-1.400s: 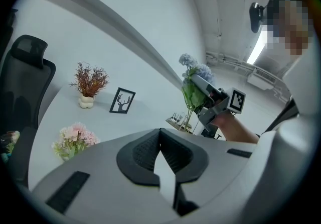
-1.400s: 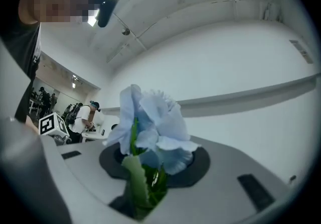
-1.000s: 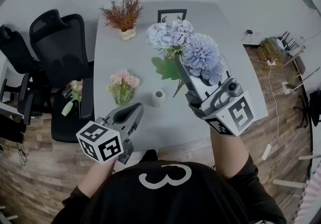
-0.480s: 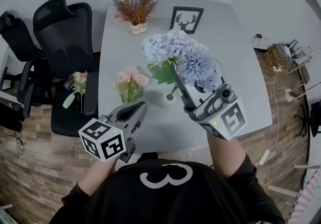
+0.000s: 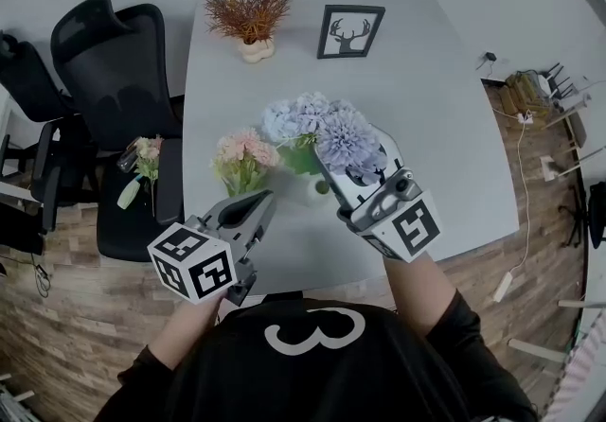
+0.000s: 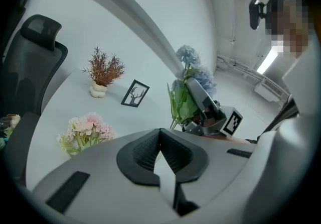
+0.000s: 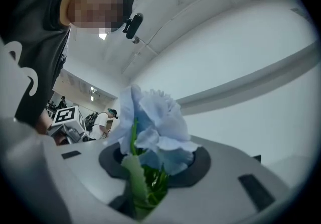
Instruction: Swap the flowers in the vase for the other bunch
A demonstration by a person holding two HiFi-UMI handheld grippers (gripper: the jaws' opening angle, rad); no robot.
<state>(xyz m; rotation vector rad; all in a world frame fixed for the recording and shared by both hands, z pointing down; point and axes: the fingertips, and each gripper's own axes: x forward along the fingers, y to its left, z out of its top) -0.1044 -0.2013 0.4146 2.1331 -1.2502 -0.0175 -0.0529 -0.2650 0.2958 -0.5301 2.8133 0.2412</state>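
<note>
- Ahead of the tongs, in the head view, what lies on the table?
- The left tongs (image 5: 258, 205), jaws together and empty, hover over the near edge of the grey table (image 5: 426, 108). A pink bunch (image 5: 241, 157) lies on the table just beyond their tips. The right tongs (image 5: 331, 174) are clamped on the stems of a blue bunch (image 5: 327, 127), whose blooms spread over their far end. A small white vase (image 5: 315, 189) stands just to the left of the right tongs, under the blue bunch's green leaves. Whether the stems reach into it I cannot tell. Well beyond both tongs stand a dried reddish plant (image 5: 248, 6) and a framed deer picture (image 5: 351, 30).
- And the left gripper view?
- The dark pads meet at their tips with nothing between them. The pink bunch sits ahead to the left. Ahead to the right, the right tongs hold the blue bunch nearly upright.
- The right gripper view?
- Green stems and a leaf are pinched between the pads. A pale blue bloom rises directly above them.
</note>
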